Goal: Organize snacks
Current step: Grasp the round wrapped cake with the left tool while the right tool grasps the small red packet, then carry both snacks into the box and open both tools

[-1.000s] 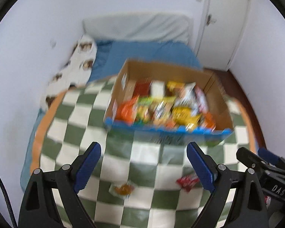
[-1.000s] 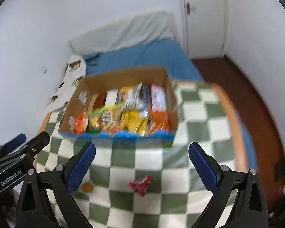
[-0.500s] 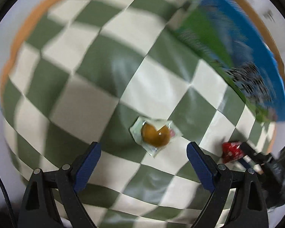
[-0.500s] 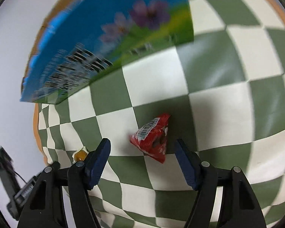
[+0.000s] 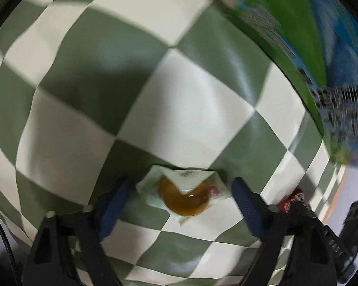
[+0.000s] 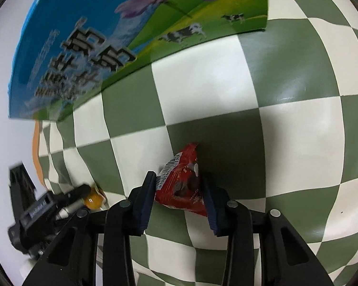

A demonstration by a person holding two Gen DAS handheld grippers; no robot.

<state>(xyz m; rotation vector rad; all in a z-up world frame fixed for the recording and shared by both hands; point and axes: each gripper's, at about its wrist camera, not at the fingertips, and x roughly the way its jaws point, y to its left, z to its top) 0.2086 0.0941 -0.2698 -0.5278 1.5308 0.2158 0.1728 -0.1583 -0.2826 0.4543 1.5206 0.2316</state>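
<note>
Both tongs point steeply down at the checked surface (image 6: 286,71), each one over its own loose snack.

Going from the largest thing to the smallest: the printed box (image 6: 136,31) stands at the far side of the surface. From these views only its outside wall shows, so I cannot tell what is inside. It seems to be the place where the snacks go. Two small snacks lie outside it on the cloth, near each other, so the task is not finished; at least these two must be lifted and brought to the box.

Right tongs (image 6: 177,194) are clenched on the red packet (image 6: 181,186). Both blue pads press on its sides, and the packet rests on the surface, not lifted yet. This grasp looks ready, and I judge the next step is to raise it.

Left tongs (image 5: 179,205) are about half open and closing. The clear sachet (image 5: 183,195) with an amber piece inside lies flat between the two pads. The pads stand just beside its edges, but they do not press on it yet, so nothing is held on this side. The sachet is thin and flat, so the pads may slide over it.
</note>
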